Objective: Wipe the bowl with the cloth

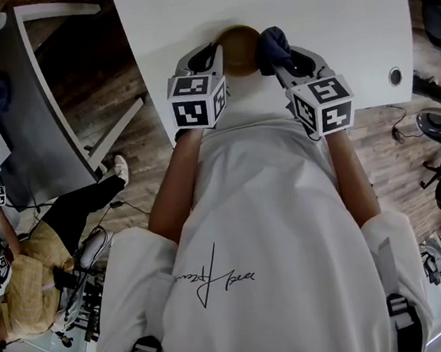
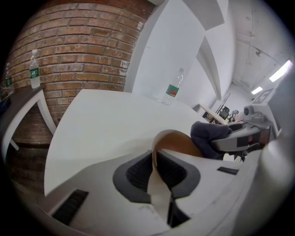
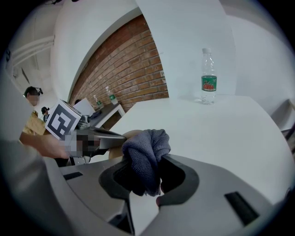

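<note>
A brown bowl (image 1: 239,49) is held tilted above the white table (image 1: 327,7), near its front edge. My left gripper (image 1: 212,59) is shut on the bowl's rim (image 2: 159,152), which stands edge-on between the two pads. The dark grey cloth (image 1: 273,47) is bunched up in my right gripper (image 1: 285,61), which is shut on it. In the right gripper view the cloth (image 3: 145,154) bulges out above the jaws, right beside the bowl (image 3: 131,134). In the left gripper view the cloth (image 2: 209,136) touches the bowl's far side.
A plastic water bottle (image 3: 208,84) with a green label stands far back on the table. A second table (image 1: 33,114) with bottles stands to the left, before a brick wall (image 2: 78,50). A seated person (image 1: 25,275) is at lower left. A round hole (image 1: 395,76) sits at the table's right edge.
</note>
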The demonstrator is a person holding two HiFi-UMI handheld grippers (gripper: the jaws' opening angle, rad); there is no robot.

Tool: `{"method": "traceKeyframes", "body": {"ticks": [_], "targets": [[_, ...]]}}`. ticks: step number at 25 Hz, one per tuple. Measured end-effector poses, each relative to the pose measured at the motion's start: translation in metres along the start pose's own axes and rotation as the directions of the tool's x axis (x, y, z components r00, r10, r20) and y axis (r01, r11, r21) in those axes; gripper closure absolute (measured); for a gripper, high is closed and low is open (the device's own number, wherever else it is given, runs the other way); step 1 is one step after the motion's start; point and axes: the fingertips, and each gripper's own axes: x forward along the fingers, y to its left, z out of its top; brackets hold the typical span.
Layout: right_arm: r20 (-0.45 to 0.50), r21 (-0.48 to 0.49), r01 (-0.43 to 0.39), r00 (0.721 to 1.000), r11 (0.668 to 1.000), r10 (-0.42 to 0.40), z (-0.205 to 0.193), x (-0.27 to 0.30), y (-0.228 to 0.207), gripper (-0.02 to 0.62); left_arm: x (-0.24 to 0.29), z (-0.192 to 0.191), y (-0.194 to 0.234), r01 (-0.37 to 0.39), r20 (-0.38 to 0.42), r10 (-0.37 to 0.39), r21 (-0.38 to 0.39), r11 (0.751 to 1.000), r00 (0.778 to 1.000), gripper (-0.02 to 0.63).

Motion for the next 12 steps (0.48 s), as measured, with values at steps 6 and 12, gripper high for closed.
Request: {"method": "traceKeyframes", "body": {"ticks": [6, 12], "targets": [[-0.003, -0.005, -0.001, 1.0, 1.0, 0.001, 0.0025, 0.0012, -0.0027, 0.497, 0.0008, 0.0014, -0.0002, 0.001, 0.0, -0.001, 0.0, 1.0, 1.0, 0.583], [-0.005, -0.015, 0.001, 1.0, 1.0, -0.001, 0.0044, 0.0039, -0.0053, 0.497, 0.0015, 0.0013, -0.0001, -0.001, 0.001, 0.001, 0.004, 1.0, 1.0, 0.584]]}}
